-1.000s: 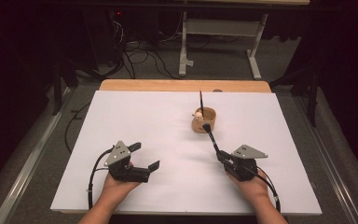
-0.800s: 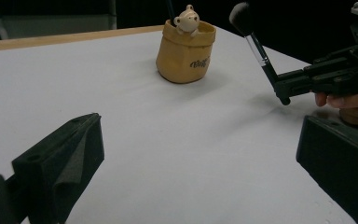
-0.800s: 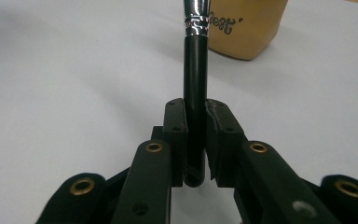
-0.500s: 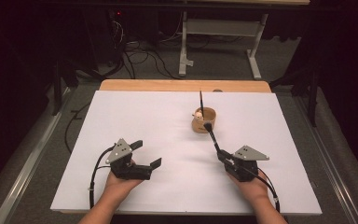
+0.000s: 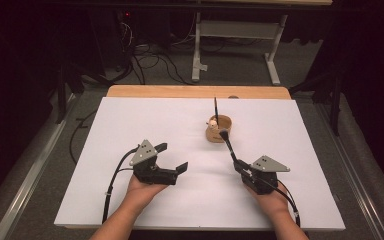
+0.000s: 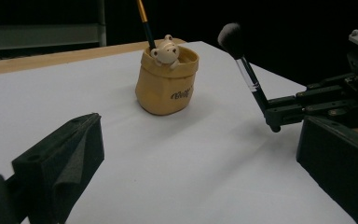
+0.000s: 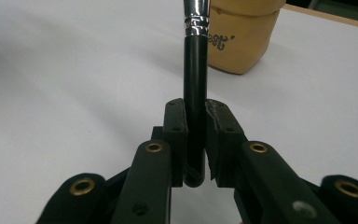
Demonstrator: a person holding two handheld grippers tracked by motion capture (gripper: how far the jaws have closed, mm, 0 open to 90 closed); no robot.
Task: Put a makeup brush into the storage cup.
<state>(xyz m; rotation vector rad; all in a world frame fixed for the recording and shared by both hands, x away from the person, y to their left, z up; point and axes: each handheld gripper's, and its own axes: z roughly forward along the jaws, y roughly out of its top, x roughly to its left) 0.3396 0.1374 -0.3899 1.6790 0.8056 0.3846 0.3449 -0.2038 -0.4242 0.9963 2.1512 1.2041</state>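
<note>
While the white table (image 5: 130, 150) carries the yellow bear pouch (image 5: 218, 129) at 12 o'clock with 1 brush (image 5: 215, 106) already inside, the right gripper (image 7: 196, 140) clamps the makeup brush (image 5: 228, 145), judged not yet inserted; the left gripper (image 5: 172, 157) gapes empty.

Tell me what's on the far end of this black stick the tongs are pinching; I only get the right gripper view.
Observer: A fluffy head, dark with a pale tip. It's a makeup brush, held by the right tongs.
Operator: Is there anything inside the yellow pot behind it?
Observer: Yes, the pot holds a second brush, and a little bear figure peeks over its rim.
Operator: What about the other hand?
Observer: The left tongs are open and empty.
</note>
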